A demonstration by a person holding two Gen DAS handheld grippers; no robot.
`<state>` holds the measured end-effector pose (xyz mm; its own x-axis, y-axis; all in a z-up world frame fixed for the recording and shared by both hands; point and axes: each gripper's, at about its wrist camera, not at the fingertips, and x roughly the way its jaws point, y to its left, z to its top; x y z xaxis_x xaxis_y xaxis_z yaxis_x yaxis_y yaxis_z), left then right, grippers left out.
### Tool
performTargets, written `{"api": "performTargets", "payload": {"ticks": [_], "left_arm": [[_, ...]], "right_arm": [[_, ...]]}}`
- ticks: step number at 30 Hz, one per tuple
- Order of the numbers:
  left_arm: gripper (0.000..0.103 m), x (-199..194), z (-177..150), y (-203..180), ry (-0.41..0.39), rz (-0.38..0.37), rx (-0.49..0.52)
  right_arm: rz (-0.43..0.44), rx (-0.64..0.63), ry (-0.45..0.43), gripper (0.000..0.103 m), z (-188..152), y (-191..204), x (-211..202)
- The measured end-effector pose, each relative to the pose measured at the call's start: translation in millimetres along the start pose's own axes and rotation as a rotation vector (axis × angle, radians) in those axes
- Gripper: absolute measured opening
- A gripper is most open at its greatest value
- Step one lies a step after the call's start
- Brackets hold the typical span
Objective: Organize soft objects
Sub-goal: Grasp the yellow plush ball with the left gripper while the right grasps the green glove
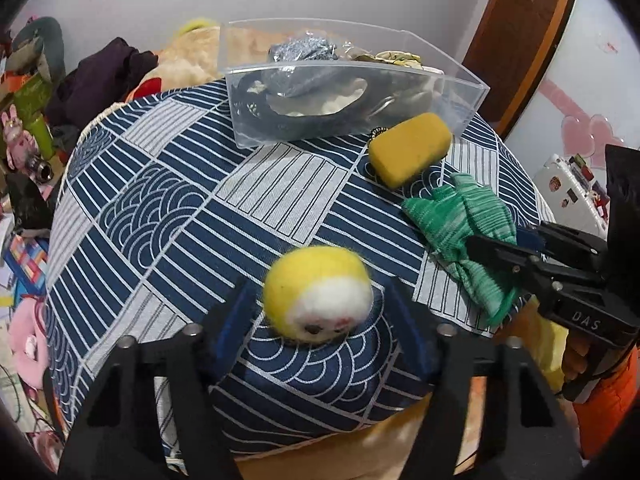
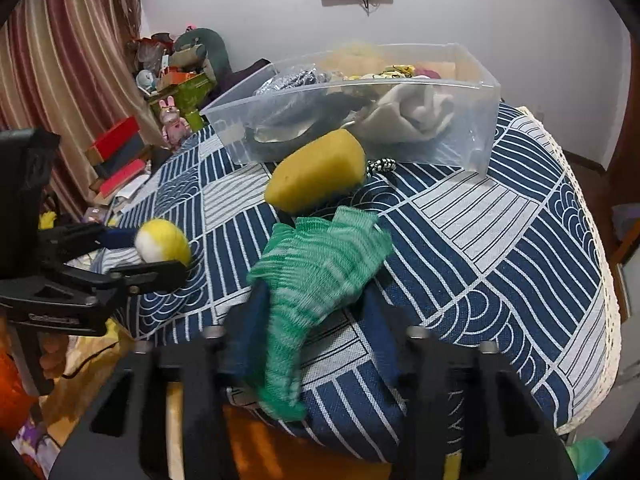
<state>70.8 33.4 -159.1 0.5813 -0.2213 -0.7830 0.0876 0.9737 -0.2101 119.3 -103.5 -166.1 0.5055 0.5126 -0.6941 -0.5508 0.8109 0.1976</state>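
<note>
A yellow and white plush ball (image 1: 318, 296) with a small face lies on the blue patterned tablecloth (image 1: 168, 208), between the open jaws of my left gripper (image 1: 320, 304); it also shows in the right wrist view (image 2: 164, 242). A green knitted cloth (image 2: 316, 268) lies between the open jaws of my right gripper (image 2: 316, 308); in the left wrist view the cloth (image 1: 460, 216) sits at the right. A yellow sponge (image 1: 410, 148) lies before a clear plastic bin (image 1: 464, 96) holding soft items. The left gripper (image 2: 160, 254) appears at the left of the right wrist view.
A small black and white coil (image 2: 380, 166) lies beside the sponge (image 2: 316, 170). Clutter of toys and boxes (image 2: 176, 92) stands beyond the table's left side. The table edge (image 2: 592, 280) drops off at the right.
</note>
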Motion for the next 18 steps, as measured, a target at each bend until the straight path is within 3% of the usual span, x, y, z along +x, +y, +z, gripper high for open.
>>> {"api": "performTargets", "payload": {"ticks": [2, 5, 18], "left_arm": [[0.046, 1.0, 1.4, 0.8, 0.002, -0.015, -0.011], [0.046, -2.4, 4.9, 0.0, -0.018, -0.008, -0.008], [0.046, -37.5, 60.1, -12.7, -0.193, 0.02, 0.045]], "right_arm": [[0.003, -0.001, -0.007, 0.021, 0.0, -0.6, -2.7], [-0.001, -0.008, -0.029, 0.014, 1.4, 1.5, -8.8], [-0.031, -0.016, -0.211, 0.013, 36.2, -0.1, -48.5]]}}
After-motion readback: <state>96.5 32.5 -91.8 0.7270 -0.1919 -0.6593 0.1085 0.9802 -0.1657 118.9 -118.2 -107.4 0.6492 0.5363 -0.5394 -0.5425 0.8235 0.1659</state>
